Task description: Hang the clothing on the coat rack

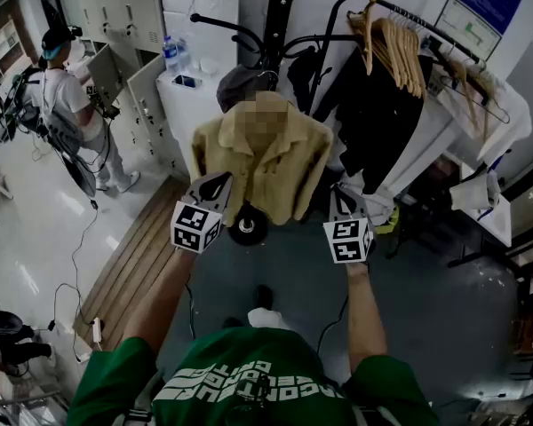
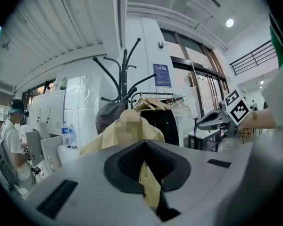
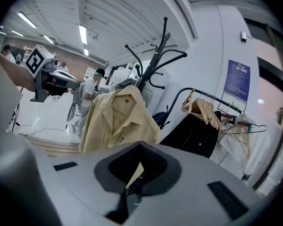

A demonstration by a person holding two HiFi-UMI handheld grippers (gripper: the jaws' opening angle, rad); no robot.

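tan shirt [image 1: 266, 171] hangs against the coat rack [image 1: 280, 7], lower edge pinched on both sides.
your left gripper [image 1: 215, 189] and right gripper [image 1: 342, 198] are each clenched on shirt cloth below the coat rack's hooks. hanging looks nearly done; next, let go gently, one side first.

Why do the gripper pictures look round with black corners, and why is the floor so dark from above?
Left gripper view: a wide-angle lens curves the walls and coat rack into a circle, black outside it; ceiling lamps glare. Right gripper view: same bending, yet the yellow shirt stays sharp. Head view: dark floor underfoot, while the pale floor at left shines.
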